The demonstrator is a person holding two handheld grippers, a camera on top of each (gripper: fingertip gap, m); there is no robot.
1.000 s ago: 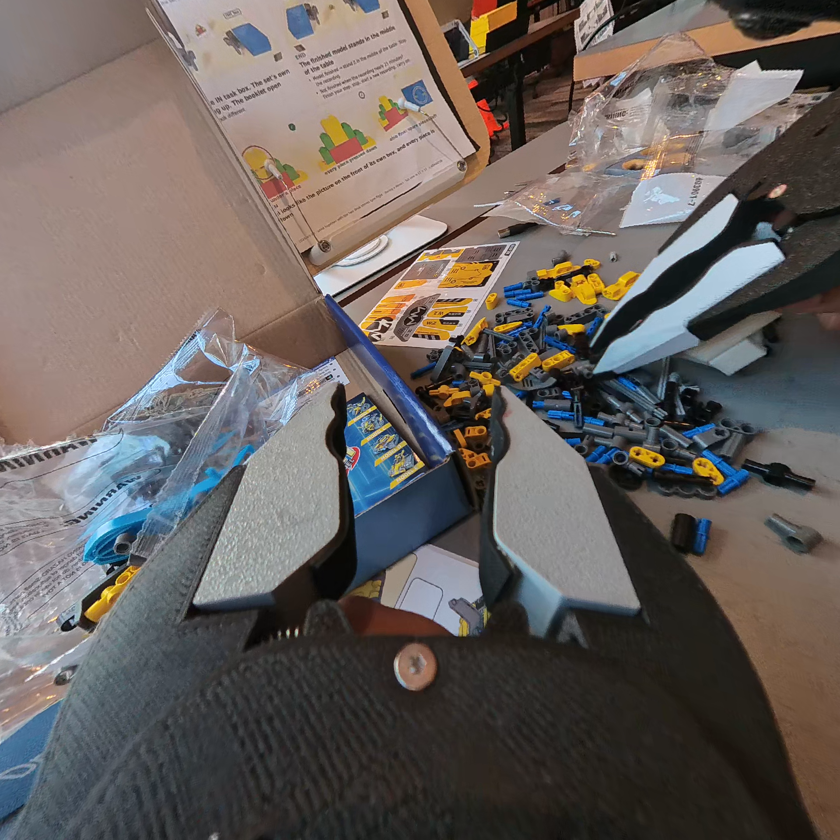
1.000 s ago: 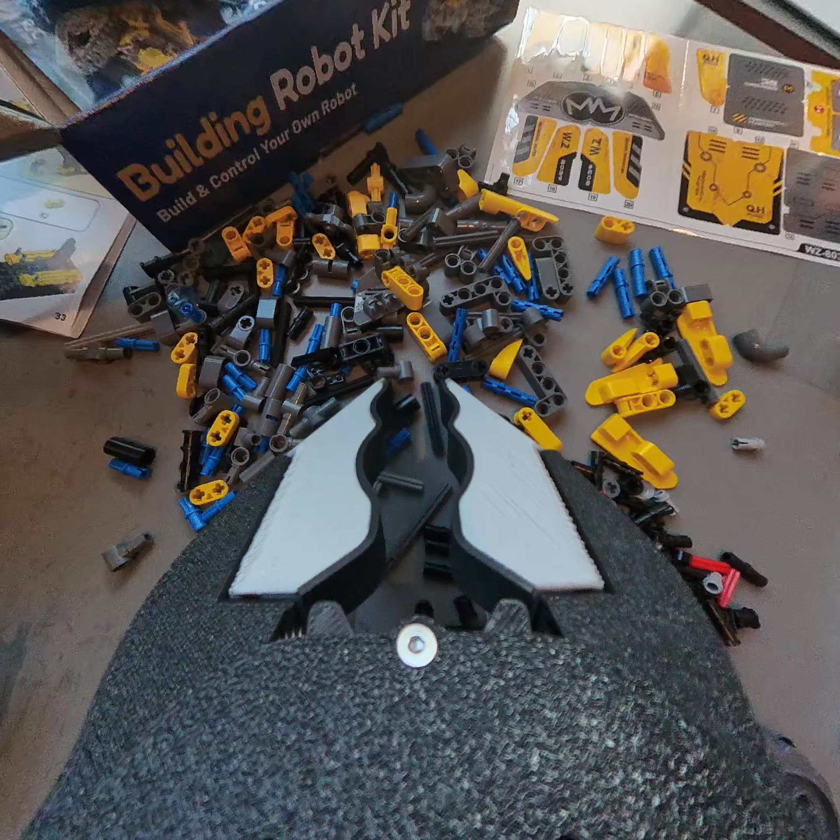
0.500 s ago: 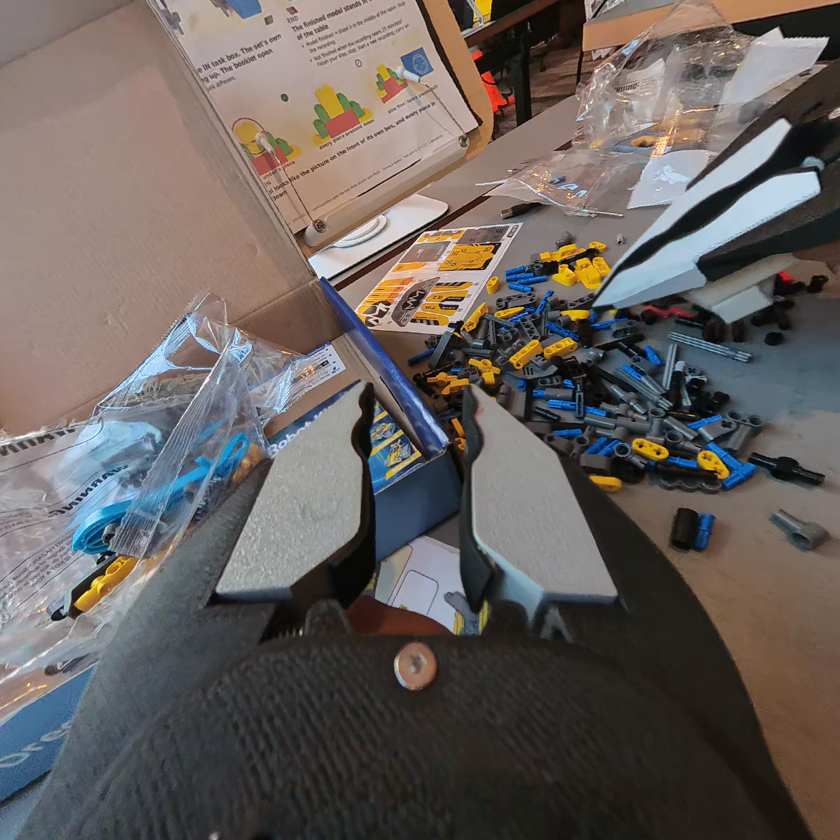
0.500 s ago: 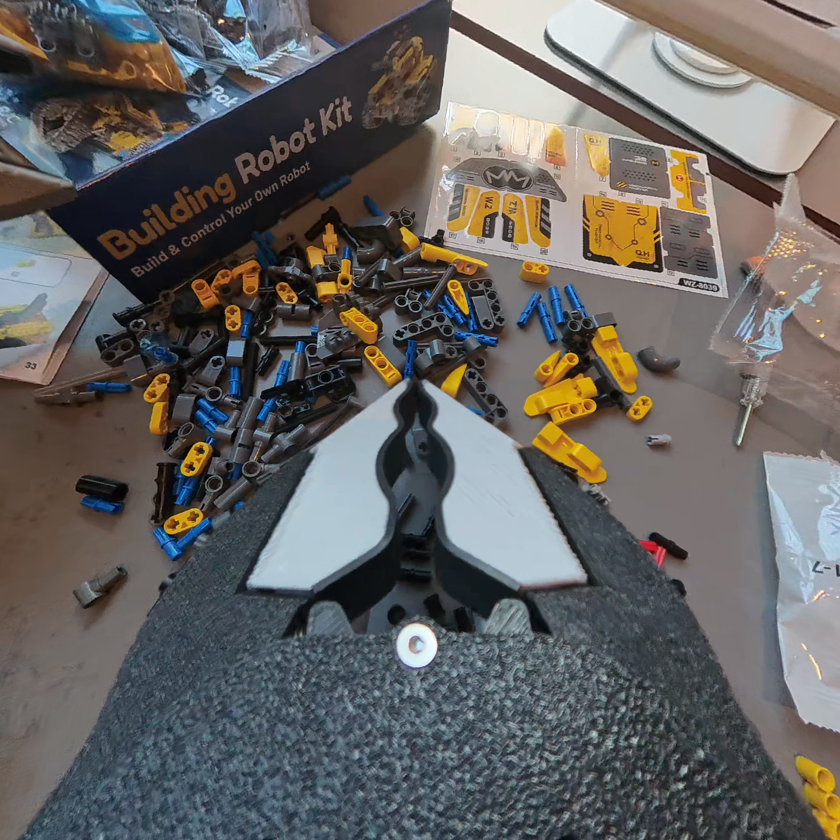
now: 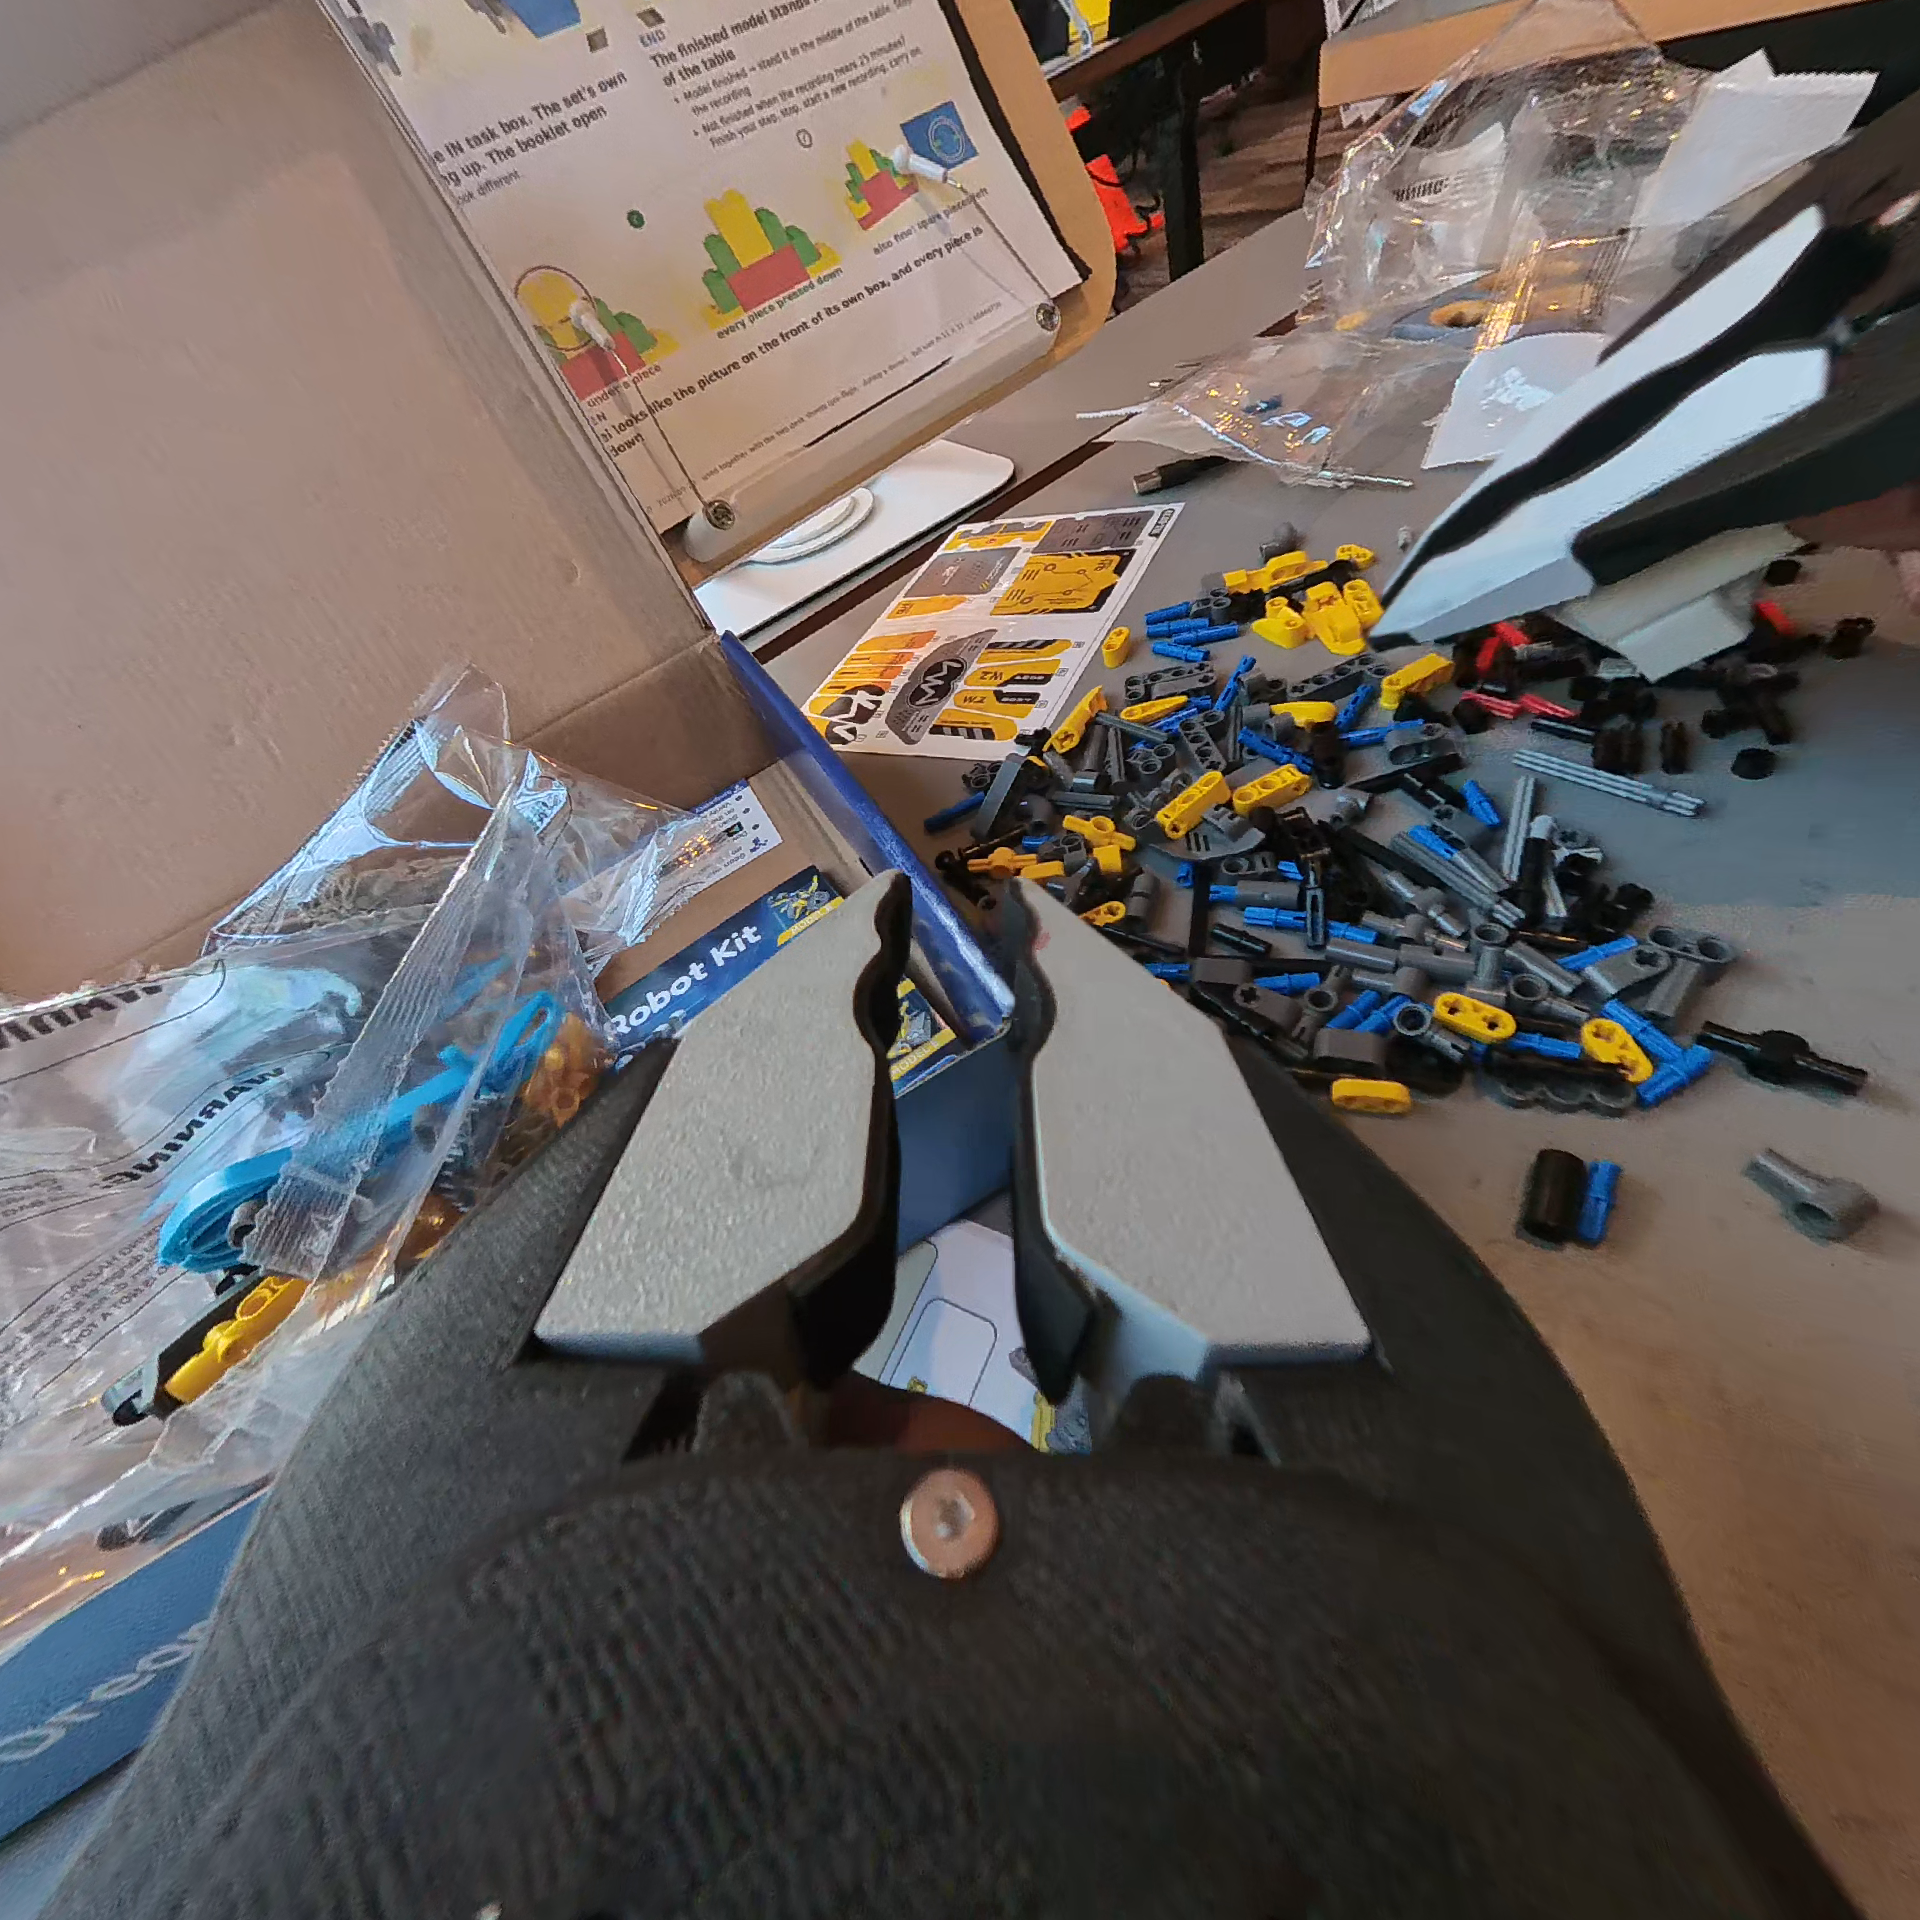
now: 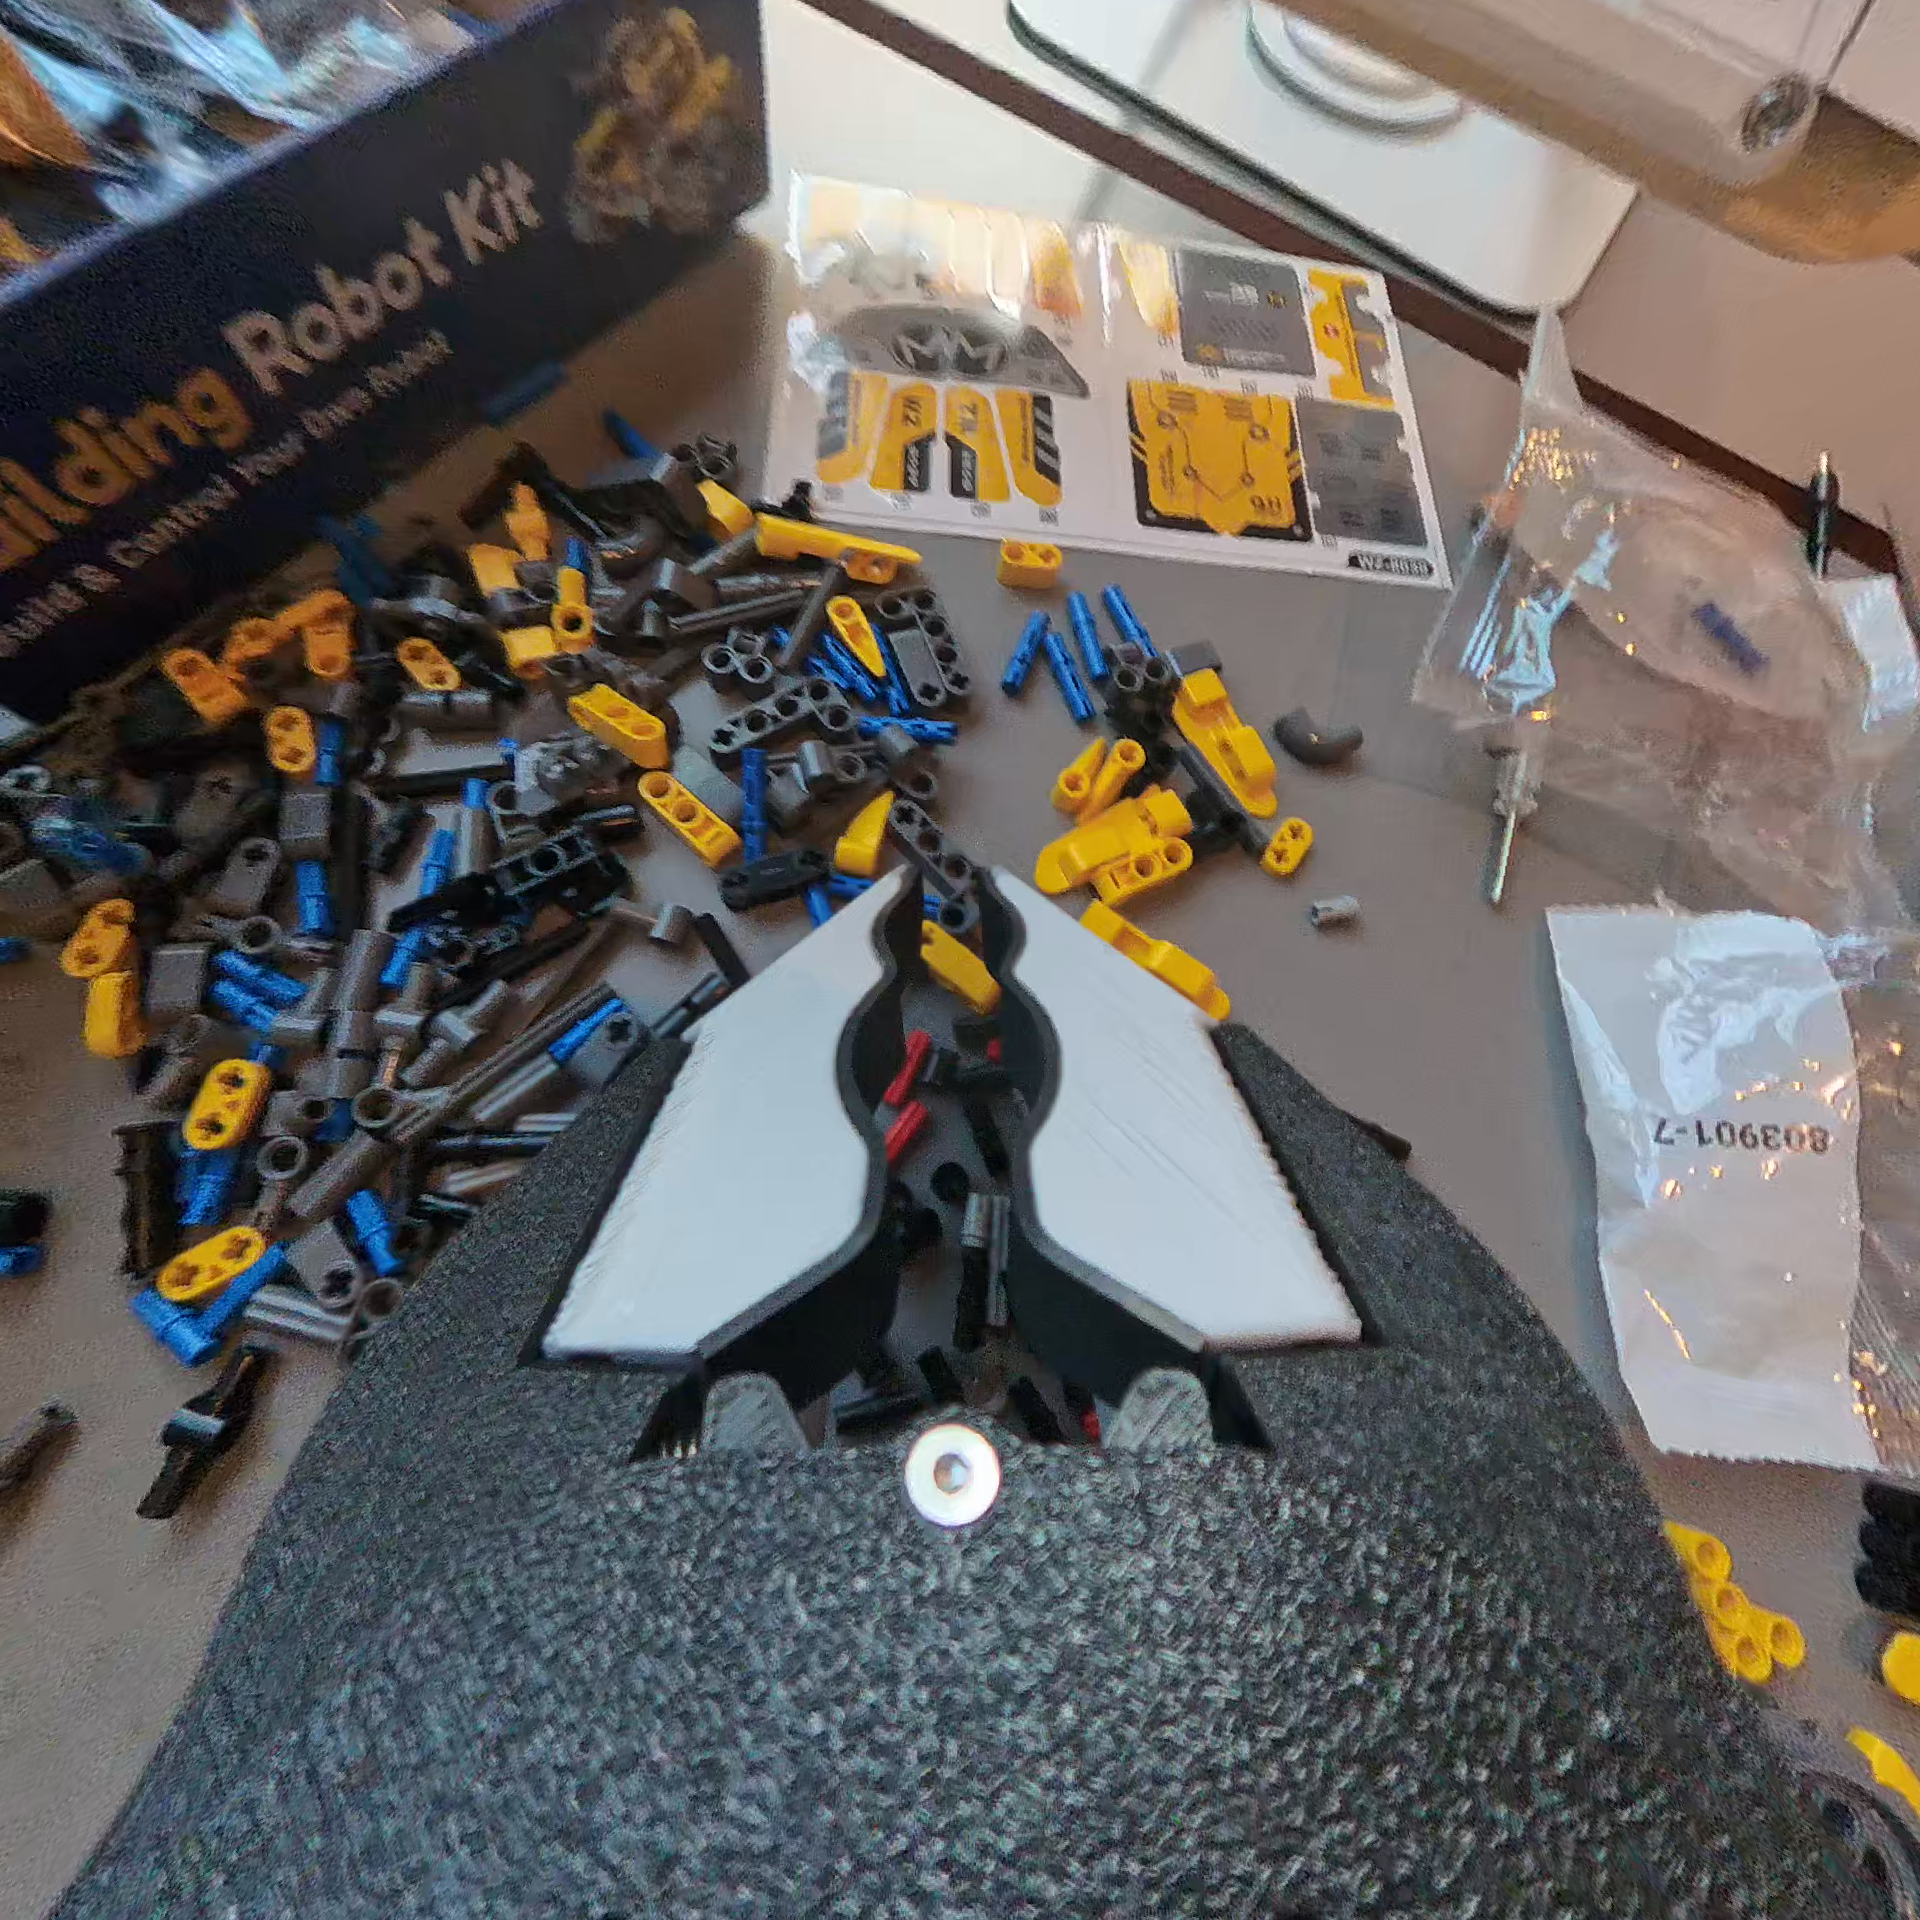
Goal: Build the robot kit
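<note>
My left gripper [image 5: 958, 891] hangs over the near corner of a blue kit box [image 5: 831, 769]. Its jaws stand a narrow gap apart, one on each side of the box's right wall; I cannot tell whether they touch it. My right gripper [image 6: 948, 885] hovers low over the right part of a pile of small yellow, blue, grey and black building pieces [image 6: 520, 831]. Its jaws are a slit apart with nothing seen held; a dark holed beam [image 6: 935, 847] lies on the table under the tips. The right gripper also shows in the left wrist view [image 5: 1387, 634].
The box holds clear bags of parts [image 5: 312, 987], and its brown lid flap [image 5: 260, 468] stands up behind. A sticker sheet [image 6: 1101, 395] lies beyond the pile. Clear bags [image 6: 1662, 675], a white packet [image 6: 1745, 1195], an instruction sheet stand [image 5: 779, 208] and a booklet [image 5: 956, 1330] are nearby. Left tips to right tips: about 20 cm. To the white packet [image 6: 1745, 1195]: right tips about 15 cm, left tips about 35 cm.
My left jaws have narrowed from wide open to a small gap over the box wall. My right gripper closed, rose off the pile and moved right; its tips now show a slit.
</note>
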